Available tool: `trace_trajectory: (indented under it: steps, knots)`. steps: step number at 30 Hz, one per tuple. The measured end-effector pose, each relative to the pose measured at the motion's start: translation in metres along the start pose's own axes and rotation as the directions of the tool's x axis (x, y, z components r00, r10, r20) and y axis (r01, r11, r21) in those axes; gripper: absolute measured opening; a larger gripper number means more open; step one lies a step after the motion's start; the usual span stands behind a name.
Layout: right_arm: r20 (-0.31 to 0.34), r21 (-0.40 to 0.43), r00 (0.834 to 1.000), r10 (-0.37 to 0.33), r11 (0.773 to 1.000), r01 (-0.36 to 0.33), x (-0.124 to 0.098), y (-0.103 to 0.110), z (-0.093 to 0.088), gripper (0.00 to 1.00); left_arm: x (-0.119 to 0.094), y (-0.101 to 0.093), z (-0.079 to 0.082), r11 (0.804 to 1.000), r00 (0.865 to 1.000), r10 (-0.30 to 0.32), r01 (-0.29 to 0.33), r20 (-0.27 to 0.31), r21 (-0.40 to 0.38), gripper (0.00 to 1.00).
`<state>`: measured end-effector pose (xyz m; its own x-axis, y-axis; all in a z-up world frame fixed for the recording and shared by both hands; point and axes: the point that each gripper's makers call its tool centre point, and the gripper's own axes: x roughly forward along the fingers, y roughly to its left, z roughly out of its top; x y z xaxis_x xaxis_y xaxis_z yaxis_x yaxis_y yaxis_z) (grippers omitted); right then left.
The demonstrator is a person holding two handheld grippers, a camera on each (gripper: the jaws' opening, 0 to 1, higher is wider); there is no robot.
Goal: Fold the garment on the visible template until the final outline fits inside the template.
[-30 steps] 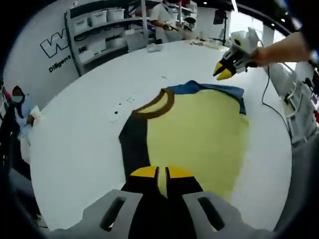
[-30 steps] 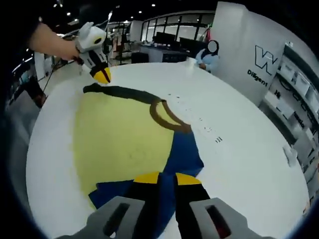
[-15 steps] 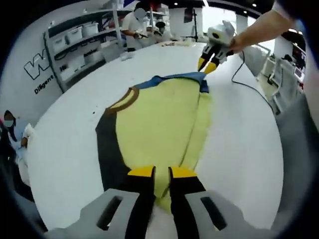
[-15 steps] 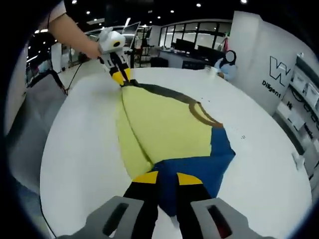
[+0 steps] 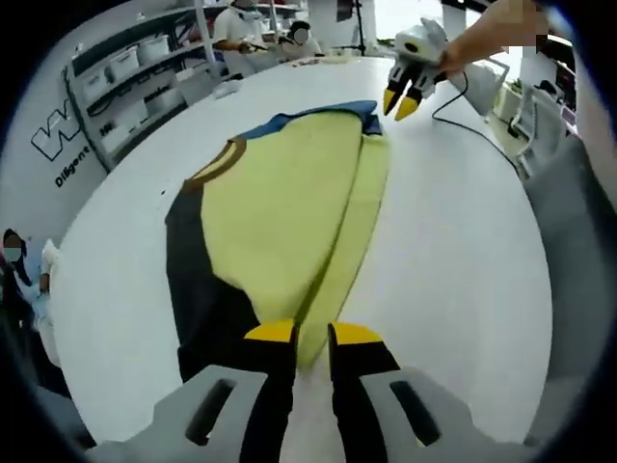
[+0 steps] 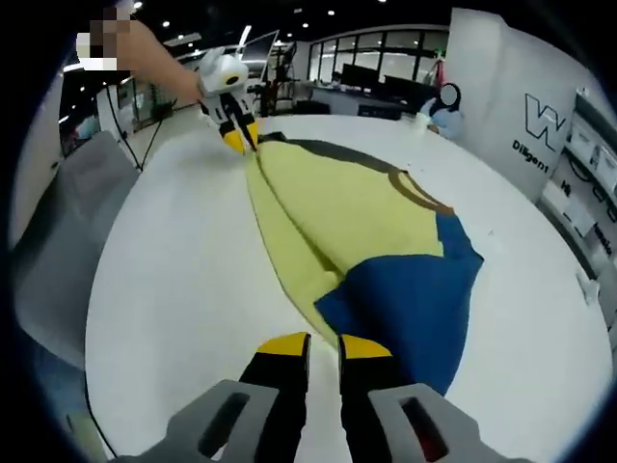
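A yellow garment [image 5: 280,203] with a black sleeve, a brown collar and a blue far part lies folded lengthwise on the white round table [image 5: 453,270]. My left gripper [image 5: 310,340] is shut on the yellow hem's end at the near edge; in the right gripper view the left gripper [image 6: 241,140] sits at the far tip of the garment [image 6: 376,222]. My right gripper [image 6: 325,349] stands open over bare table just short of the blue corner, nothing between its fingers. From the left gripper view, the right gripper [image 5: 399,102] hovers beyond the blue end, apart from the cloth.
Shelves with bins [image 5: 135,77] and people [image 5: 236,24] stand behind the table. A seated person [image 5: 14,270] is at the left. A cable [image 5: 463,106] trails over the table's far right. Grey clothing [image 5: 569,241] borders the table's right edge.
The garment's side has been folded over into a narrower long shape. The right gripper has let go of the blue end and drawn back off it. The left gripper still holds the yellow end.
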<state>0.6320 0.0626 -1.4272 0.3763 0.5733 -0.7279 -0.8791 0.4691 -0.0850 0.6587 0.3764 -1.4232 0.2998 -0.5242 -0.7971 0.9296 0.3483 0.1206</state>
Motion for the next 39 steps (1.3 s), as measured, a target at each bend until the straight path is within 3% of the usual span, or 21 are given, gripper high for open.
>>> trace_trajectory:
  steps: [11, 23, 39]
  knots:
    - [-0.043, 0.002, 0.999, 0.004, 1.000, -0.004, 0.010, -0.007, -0.015, 0.03, 0.010, 0.001, -0.011, 1.000, 0.999, -0.011, 0.011, -0.036, 0.010, 0.13]
    - [-0.053, -0.022, 0.998, 0.015, 1.000, -0.016, 0.015, -0.015, -0.010, 0.00, 0.017, 0.003, -0.011, 1.000, 0.999, -0.025, 0.025, -0.031, -0.005, 0.11]
    - [-0.110, -0.160, 0.994, -0.010, 0.987, -0.008, 0.019, -0.023, -0.009, 0.00, 0.018, 0.005, -0.011, 1.000, 0.999, -0.017, 0.018, -0.035, 0.019, 0.07]
